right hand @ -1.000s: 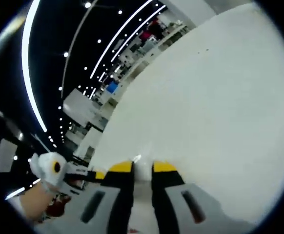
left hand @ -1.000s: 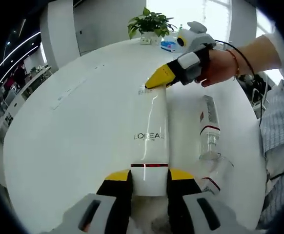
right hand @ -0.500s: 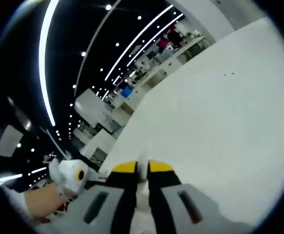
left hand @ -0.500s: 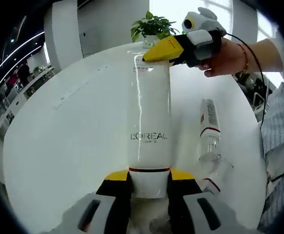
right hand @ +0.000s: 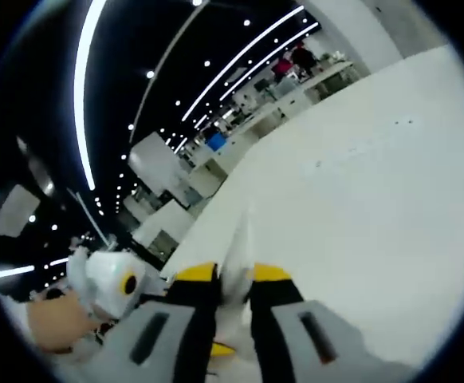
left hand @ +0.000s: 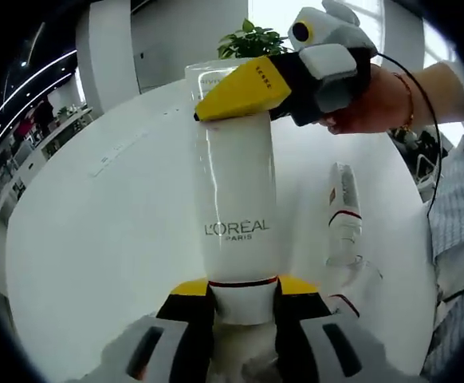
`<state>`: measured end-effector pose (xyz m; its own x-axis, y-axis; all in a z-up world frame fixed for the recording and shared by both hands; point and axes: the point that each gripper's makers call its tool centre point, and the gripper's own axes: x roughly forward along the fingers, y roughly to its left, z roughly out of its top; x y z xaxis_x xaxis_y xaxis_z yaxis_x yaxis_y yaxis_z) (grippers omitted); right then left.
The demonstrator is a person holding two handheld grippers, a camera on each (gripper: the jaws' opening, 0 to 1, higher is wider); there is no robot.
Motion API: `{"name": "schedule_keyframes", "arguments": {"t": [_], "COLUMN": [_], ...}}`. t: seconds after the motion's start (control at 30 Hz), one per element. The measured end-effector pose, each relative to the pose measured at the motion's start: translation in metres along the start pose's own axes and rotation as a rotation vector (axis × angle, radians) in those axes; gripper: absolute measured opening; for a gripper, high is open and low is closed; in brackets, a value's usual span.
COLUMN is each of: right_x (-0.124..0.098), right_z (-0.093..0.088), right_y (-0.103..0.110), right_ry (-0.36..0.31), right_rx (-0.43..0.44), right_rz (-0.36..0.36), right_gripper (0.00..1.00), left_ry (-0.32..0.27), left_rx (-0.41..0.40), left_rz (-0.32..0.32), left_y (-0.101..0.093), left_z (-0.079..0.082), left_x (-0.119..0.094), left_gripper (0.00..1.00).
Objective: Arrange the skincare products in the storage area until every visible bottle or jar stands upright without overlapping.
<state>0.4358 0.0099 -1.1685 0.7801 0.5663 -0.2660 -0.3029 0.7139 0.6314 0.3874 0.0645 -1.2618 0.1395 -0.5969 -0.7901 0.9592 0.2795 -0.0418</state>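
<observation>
White table (left hand: 96, 215): both grippers' jaws pinch the L'Oréal tube (left hand: 236, 207), seemingly upright.

Setting: open-plan office. Evidence: large round white counter (left hand: 96, 231); potted plant (left hand: 252, 40) at its far edge by bright windows; rows of desks (right hand: 296, 84) beyond; long ceiling light strips (right hand: 88, 88) with recessed spotlights.

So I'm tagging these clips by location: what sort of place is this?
Probably an open-plan office: a big round white table, a potted plant, and rows of desks under strip ceiling lights.
</observation>
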Motion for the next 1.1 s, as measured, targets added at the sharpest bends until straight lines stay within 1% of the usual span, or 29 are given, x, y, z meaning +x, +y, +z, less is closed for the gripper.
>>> {"name": "schedule_keyframes", "arguments": {"t": [0.03,0.1,0.13,0.2,0.23,0.27,0.3,0.37,0.4,0.47,0.63,0.77,0.9,0.97,1.0,1.07,1.1], "right_x": [0.001,0.004,0.006,0.006,0.005,0.005,0.004,0.003,0.004,0.004,0.004,0.003,0.004,0.005,0.006,0.006,0.007], "right_z": [0.001,0.002,0.002,0.001,0.0,0.0,-0.001,-0.002,-0.002,-0.003,-0.004,-0.008,-0.011,-0.013,-0.015,-0.016,-0.017], "right_y": [0.0,0.007,0.01,0.013,0.016,0.016,0.018,0.02,0.021,0.022,0.023,0.026,0.034,0.037,0.04,0.042,0.045], "right_ry": [-0.006,-0.007,-0.004,0.008,0.017,0.018,0.019,0.021,0.024,0.035,0.055,0.084,0.112,0.134,0.147,0.157,0.167], "right_rx": [-0.044,-0.068,-0.102,-0.139,-0.161,-0.165,-0.159,-0.163,-0.192,-0.221,-0.252,-0.309,-0.398,-0.459,-0.504,-0.541,-0.576], "right_rz": [-0.01,-0.004,-0.001,-0.004,0.002,0.003,0.007,0.01,0.009,0.007,-0.002,-0.006,0.007,0.013,0.023,0.025,0.029], "right_gripper": [0.14,0.14,0.14,0.15,0.15,0.15,0.15,0.15,0.15,0.15,0.16,0.16,0.17,0.17,0.17,0.18,0.18], "left_ry": [0.0,-0.003,-0.006,-0.014,-0.028,-0.035,-0.058,-0.066,-0.067,-0.063,-0.061,-0.06,-0.09,-0.11,-0.12,-0.129,-0.136], "left_rx": [-0.002,-0.011,-0.014,-0.02,-0.027,-0.031,-0.036,-0.04,-0.043,-0.043,-0.051,-0.057,-0.071,-0.08,-0.079,-0.086,-0.088], "left_rz": [0.001,0.005,0.008,0.012,0.013,0.015,0.017,0.018,0.02,0.023,0.03,0.04,0.048,0.053,0.056,0.056,0.059], "left_y": [0.0,0.0,0.0,0.0,0.0,0.0,0.0,0.0,0.0,0.0,-0.001,-0.001,-0.002,-0.002,-0.002,-0.002,-0.002], "left_z": [0.0,0.0,0.0,0.0,-0.001,-0.001,-0.002,-0.002,0.0,0.0,-0.001,-0.002,-0.003,-0.003,-0.003,-0.003,-0.003], "left_x": [0.0,0.0,0.0,0.0,0.0,0.0,0.0,0.0,0.0,0.001,0.001,0.001,0.0,-0.001,-0.001,-0.001,-0.001], "left_gripper": [0.27,0.27,0.28,0.28,0.28,0.28,0.28,0.28,0.28,0.28,0.28,0.28,0.28,0.29,0.29,0.29,0.29]}}
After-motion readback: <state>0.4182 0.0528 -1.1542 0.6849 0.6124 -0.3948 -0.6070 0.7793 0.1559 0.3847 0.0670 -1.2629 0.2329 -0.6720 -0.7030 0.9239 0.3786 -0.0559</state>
